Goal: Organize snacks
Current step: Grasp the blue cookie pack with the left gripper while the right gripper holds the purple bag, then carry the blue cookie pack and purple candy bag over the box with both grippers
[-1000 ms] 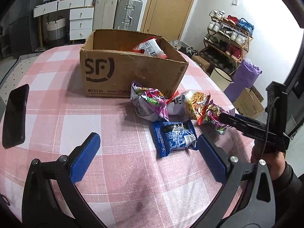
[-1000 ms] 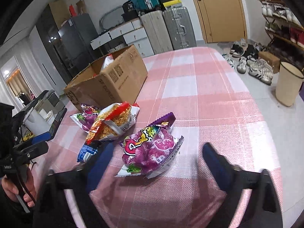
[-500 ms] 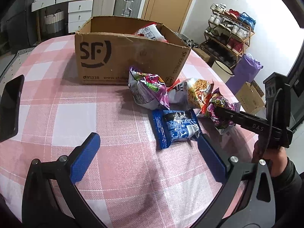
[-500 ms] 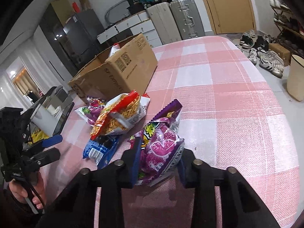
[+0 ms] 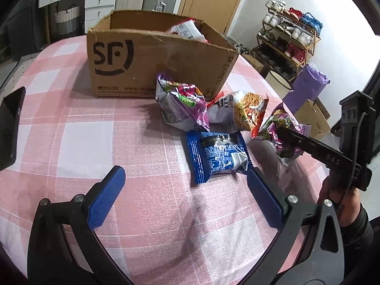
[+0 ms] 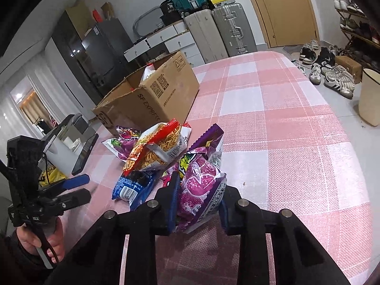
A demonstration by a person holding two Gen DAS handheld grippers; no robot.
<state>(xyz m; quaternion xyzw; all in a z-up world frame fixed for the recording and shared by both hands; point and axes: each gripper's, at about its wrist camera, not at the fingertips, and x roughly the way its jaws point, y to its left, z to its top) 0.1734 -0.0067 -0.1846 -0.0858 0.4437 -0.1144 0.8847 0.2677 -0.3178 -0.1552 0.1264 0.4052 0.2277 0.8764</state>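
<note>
A round table in a pink checked cloth [image 5: 71, 123] has bare room to the left and front. An open cardboard box [image 5: 142, 57] holds a white snack packet [image 5: 185, 29]. Before it lie snack bags. The right gripper [image 6: 198, 204] pinches a purple snack bag [image 6: 201, 182]; the left gripper [image 5: 182, 199] hovers, jaws wide, near a blue packet [image 5: 218, 156].

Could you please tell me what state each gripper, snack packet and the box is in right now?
Right gripper: shut on the purple snack bag.
Left gripper: open, empty, fingers either side of the blue snack packet.
Blue snack packet: flat on the pink checked tablecloth.
Orange noodle-snack bag: lying, sealed.
Brown cardboard box: open-topped, snacks inside.
</note>
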